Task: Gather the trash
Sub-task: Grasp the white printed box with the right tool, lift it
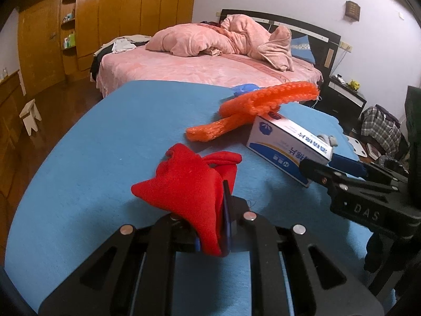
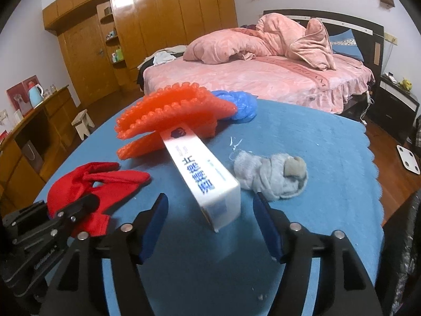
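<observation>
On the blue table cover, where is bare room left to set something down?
Free: the wide strip of blue cover left of the red cloth and orange netting, and the far right stretch beyond the grey sock. Crowded: the middle, where the netting, white box, blue bag and sock cluster.
</observation>
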`<state>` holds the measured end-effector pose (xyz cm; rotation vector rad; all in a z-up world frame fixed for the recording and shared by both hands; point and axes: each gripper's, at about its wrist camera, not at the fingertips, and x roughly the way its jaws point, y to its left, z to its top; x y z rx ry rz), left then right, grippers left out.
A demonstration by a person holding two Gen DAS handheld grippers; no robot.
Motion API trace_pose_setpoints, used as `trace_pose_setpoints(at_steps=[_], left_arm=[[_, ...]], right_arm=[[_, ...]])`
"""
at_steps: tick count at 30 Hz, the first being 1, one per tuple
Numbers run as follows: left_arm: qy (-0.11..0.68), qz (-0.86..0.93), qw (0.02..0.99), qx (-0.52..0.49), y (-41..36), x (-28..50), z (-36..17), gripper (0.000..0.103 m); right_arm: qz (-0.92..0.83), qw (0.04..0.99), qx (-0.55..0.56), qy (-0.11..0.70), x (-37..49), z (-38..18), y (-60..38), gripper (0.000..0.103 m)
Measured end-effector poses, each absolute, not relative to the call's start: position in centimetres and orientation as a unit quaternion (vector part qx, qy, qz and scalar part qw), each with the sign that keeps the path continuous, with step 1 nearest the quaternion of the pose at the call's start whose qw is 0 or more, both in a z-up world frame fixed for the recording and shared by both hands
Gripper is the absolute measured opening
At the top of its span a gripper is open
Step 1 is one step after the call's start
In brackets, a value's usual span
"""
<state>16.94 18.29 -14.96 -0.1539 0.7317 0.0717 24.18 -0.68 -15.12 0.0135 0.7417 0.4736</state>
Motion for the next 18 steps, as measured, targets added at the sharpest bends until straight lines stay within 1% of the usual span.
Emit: trace_pose_setpoints(at_steps=[1,3,4,8,18], left_arm=[[0.358,0.035,0.930,-0.077,18.4,17.0,-15.0,0.013],[0.360,0.035,0.929,-0.079,18.6,17.0,-15.2,0.013],[0.360,0.035,0.929,-0.079,18.6,17.0,-15.2,0.013],[0.357,0.033,0.930,-0.077,18.5,16.8,-15.0,0.013],[0.349,0.010,0.934,-0.074,16.9,14.8,-14.1,0.011]], right_arm=[[0.232,0.904,0.008,0.360,24.3,-15.2,-0.6,0.065],[0.240,0.899,0.007,0.365,24.6,-15.2,-0.3,0.052],[0.242,0.898,0.004,0.369,24.8,-15.3,-0.2,0.039],[0.249,0.895,0.010,0.370,24.2,-15.2,-0.5,0.037],[0.228,0.904,0.025,0.360,19.7,-14.2,-3.5,0.036]])
